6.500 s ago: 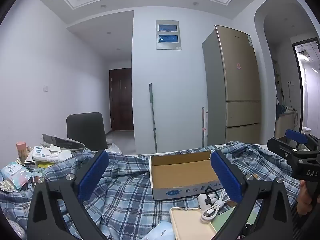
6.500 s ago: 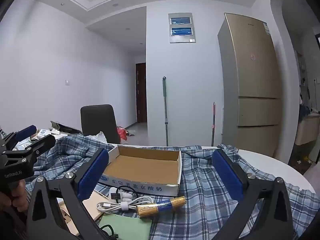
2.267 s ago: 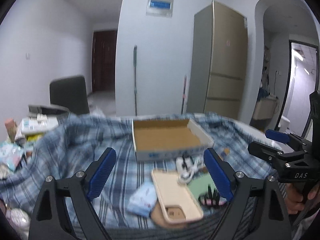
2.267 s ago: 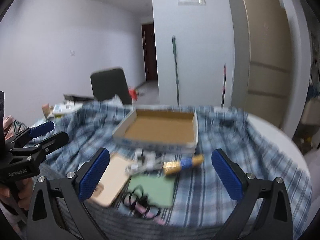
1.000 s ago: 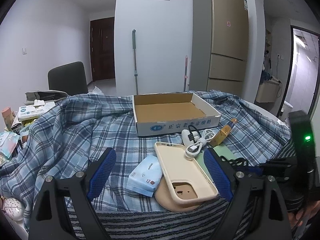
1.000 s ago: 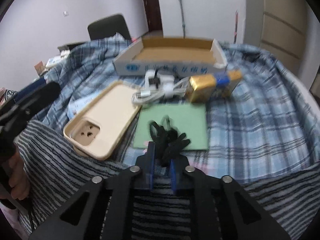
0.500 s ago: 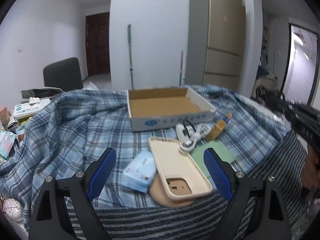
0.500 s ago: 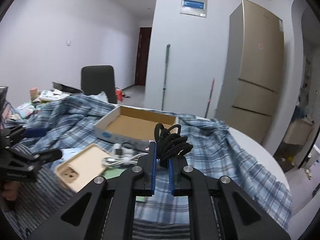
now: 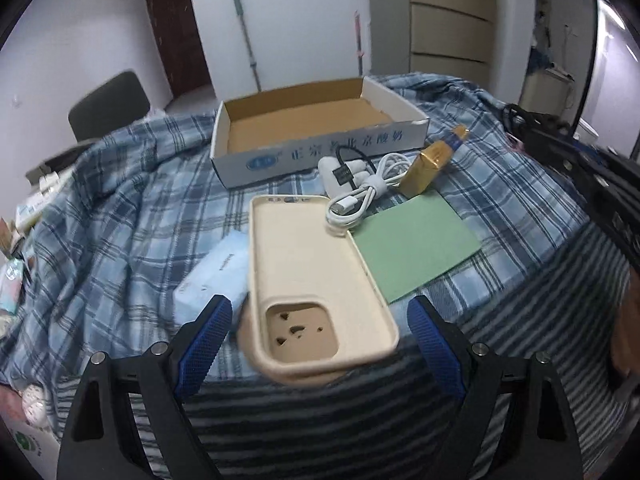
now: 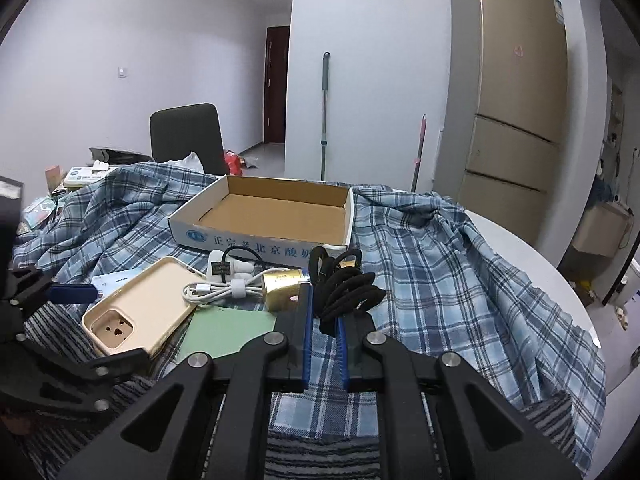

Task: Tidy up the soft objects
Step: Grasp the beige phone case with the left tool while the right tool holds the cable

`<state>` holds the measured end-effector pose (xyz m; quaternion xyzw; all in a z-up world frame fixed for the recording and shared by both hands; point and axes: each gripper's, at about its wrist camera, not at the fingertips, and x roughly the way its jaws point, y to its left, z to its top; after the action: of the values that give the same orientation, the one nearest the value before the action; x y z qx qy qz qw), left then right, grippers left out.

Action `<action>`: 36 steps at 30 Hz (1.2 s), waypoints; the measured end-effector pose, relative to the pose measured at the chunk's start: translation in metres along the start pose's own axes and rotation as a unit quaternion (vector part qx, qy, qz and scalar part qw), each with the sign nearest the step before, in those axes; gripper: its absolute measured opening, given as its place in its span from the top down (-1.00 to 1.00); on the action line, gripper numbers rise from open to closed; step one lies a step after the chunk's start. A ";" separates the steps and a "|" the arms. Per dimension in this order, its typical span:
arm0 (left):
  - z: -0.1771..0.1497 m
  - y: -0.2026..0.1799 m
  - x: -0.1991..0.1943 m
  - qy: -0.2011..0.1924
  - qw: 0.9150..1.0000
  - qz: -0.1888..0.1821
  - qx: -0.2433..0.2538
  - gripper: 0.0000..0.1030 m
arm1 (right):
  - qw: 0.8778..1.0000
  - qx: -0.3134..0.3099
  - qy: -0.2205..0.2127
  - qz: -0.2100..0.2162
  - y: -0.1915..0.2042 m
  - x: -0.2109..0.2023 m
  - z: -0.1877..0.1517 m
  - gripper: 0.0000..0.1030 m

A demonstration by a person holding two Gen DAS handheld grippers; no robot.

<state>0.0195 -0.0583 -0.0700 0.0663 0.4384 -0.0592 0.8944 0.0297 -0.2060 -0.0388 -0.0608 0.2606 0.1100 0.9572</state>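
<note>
Left wrist: phone case (image 9: 308, 276) hides tan object.

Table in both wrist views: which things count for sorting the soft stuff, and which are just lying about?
Job:
- black hair ties, clamped in right gripper
- cardboard box, empty
- phone case, between open left gripper

Lying about:
- white cable
- gold pack
- green sheet

phone case (image 9: 308, 272) dead ahead between left claw (image 9: 320, 336) fingers, box (image 9: 316, 152) beyond it, card (image 9: 416, 244) to its right
</note>
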 end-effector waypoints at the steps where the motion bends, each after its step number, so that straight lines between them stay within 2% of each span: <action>1: 0.003 0.000 0.005 0.008 1.000 -0.001 -0.006 -0.77 | 1.000 0.001 -0.001 0.002 -0.001 0.000 0.000 0.82; 3: 0.011 0.002 0.017 0.029 0.999 -0.002 -0.026 -0.77 | 1.000 0.003 -0.003 0.002 -0.001 -0.001 -0.001 0.81; 10: 0.017 0.000 0.041 0.046 0.998 0.030 -0.039 -0.77 | 1.000 0.009 -0.004 0.010 -0.003 -0.002 -0.002 0.82; 13: 0.014 0.001 0.044 0.042 0.998 0.041 -0.037 -0.77 | 1.000 0.017 0.002 0.015 -0.006 0.001 -0.002 0.82; 17: 0.013 0.009 0.045 0.041 0.997 0.033 -0.057 -0.74 | 1.000 0.019 0.003 0.019 -0.007 0.001 -0.002 0.82; 21: 0.012 0.022 0.042 0.033 0.995 0.018 -0.094 -0.51 | 1.000 0.017 0.005 0.019 -0.007 0.002 -0.002 0.82; 30: 0.010 0.031 0.036 0.017 0.993 -0.020 -0.116 -0.45 | 1.000 0.017 0.010 0.022 -0.007 0.005 -0.002 0.82; 36: 0.008 0.031 0.023 -0.018 0.993 -0.018 -0.119 -0.45 | 0.999 0.019 -0.002 0.033 -0.007 0.000 -0.003 0.82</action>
<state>0.0443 -0.0306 -0.0811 -0.0496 0.4275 -0.0237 0.9024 0.0294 -0.2137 -0.0409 -0.0337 0.2627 0.1370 0.9545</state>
